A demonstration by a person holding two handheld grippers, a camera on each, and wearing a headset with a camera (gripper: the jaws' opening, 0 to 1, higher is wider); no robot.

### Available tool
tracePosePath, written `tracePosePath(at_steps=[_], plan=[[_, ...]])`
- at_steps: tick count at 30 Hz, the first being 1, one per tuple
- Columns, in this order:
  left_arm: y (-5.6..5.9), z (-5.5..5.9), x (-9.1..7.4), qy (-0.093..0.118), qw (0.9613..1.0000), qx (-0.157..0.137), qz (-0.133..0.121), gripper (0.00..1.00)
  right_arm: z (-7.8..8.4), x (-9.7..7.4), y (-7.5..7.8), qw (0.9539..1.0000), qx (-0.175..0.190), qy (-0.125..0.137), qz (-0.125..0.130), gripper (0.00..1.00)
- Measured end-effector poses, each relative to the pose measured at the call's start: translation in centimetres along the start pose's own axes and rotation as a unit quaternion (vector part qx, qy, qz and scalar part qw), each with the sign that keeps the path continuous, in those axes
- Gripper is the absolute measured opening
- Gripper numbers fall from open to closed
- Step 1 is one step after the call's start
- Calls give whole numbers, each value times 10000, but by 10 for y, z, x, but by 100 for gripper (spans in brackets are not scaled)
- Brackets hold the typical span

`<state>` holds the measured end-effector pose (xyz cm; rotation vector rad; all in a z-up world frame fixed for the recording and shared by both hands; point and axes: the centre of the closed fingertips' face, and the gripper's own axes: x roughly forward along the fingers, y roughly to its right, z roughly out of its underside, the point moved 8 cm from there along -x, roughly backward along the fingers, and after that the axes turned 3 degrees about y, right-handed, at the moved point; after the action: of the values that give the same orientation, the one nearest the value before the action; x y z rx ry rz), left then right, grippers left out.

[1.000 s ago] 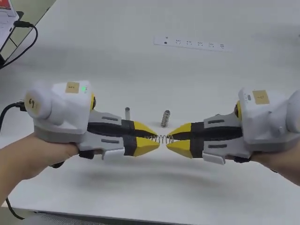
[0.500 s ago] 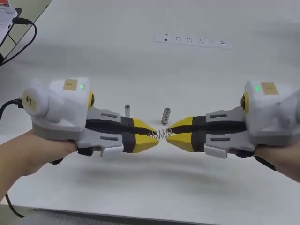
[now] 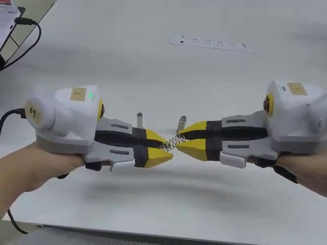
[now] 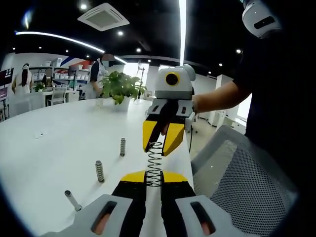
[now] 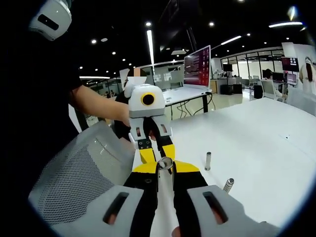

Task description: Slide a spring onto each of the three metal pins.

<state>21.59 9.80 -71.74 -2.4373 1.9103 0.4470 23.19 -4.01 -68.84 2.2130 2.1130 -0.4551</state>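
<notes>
A thin wire spring (image 3: 173, 143) hangs slanted above the white table (image 3: 168, 199), stretched between both grippers. My left gripper (image 3: 170, 151) is shut on its lower end, and my right gripper (image 3: 179, 139) is shut on its upper end. In the left gripper view the spring (image 4: 154, 163) runs from my left gripper (image 4: 154, 178) up to the right gripper (image 4: 163, 140). On the table stand a bare metal pin (image 4: 72, 200) and two pins with springs on them (image 4: 99, 171) (image 4: 122, 146). The right gripper view shows the spring's end ring (image 5: 165, 162), the bare pin (image 5: 208, 161) and a sprung pin (image 5: 228, 184).
A white power strip (image 3: 212, 45) lies at the far side of the table. A black cable (image 3: 28, 43) runs at the upper left. A mesh chair (image 4: 232, 168) stands beside the table, and a potted plant (image 4: 121, 86) sits at its far end.
The right gripper has risen and come slightly left, so the spring now slants up from the left gripper. The left gripper has barely moved.
</notes>
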Motion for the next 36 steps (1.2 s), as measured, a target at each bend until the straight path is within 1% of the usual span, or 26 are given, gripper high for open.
tracePosePath(at_steps=[4,6,7,12,15,18,20,22,25,28,29,31,36], plan=[[0,0,0,21,10000,21,-15,2,-4,2,-1,10000,-4,85,16,9],[0,0,1,15,10000,47,-19,2,-7,5,-2,9998,27,191,7,8],[0,0,2,18,10000,47,-22,2,-8,8,-3,9998,10,198,29,8],[0,0,4,0,10000,74,-30,2,-12,18,-7,9996,-171,206,25,8],[-1,1,3,-16,9999,81,-74,2,-13,23,-8,9991,-370,164,80,8],[-3,1,0,22,9999,57,-123,2,-14,24,-7,9987,-456,185,95,8],[-4,1,-1,39,9999,47,-137,2,-15,24,-7,9979,-617,164,99,8],[-4,0,-2,60,9998,40,-164,2,-15,25,-7,9976,-658,190,107,8],[-5,0,-4,133,9997,-31,-196,2,-16,23,-6,9975,-657,245,109,8],[-5,-2,-6,207,9995,-120,-198,3,-17,22,-6,9968,-738,288,95,7],[-5,-2,-6,210,9995,-129,-202,3,-18,22,-7,9965,-778,288,85,7],[-5,-2,-5,224,9994,-150,-215,3,-19,23,-8,9945,-1010,254,80,7],[-5,-4,-5,232,9993,-156,-235,3,-19,21,-6,9949,-955,292,125,7]])
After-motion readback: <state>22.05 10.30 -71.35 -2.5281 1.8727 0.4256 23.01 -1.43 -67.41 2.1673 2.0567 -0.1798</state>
